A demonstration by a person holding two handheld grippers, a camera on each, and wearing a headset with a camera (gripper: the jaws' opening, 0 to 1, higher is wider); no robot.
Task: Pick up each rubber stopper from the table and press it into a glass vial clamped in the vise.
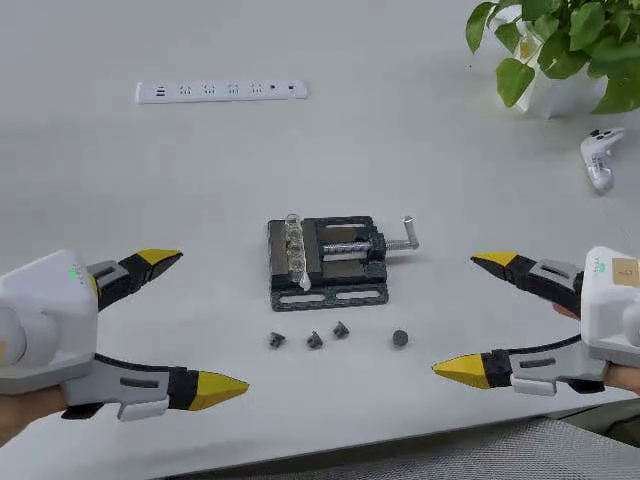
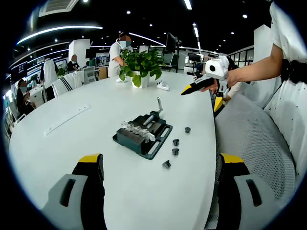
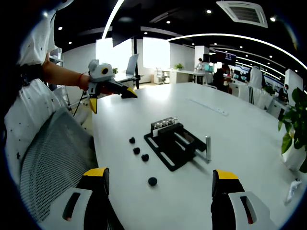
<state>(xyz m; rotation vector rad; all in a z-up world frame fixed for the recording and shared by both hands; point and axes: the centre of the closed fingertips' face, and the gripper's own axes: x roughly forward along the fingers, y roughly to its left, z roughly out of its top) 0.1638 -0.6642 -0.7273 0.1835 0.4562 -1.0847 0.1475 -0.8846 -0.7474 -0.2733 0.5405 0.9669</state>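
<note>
Left gripper [image 1: 212,320] and right gripper [image 1: 454,316] hover with jaws wide apart and empty, flanking the vise [image 1: 330,262], which clamps a row of glass vials [image 1: 295,250] mouths-up, presumably for pressing; four rubber stoppers [image 1: 315,340] lie loose on the table just before it.

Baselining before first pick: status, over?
Left gripper open, right gripper open, both empty. Four stoppers loose in front of vise, vials clamped in it. Path to stoppers unobstructed.
</note>
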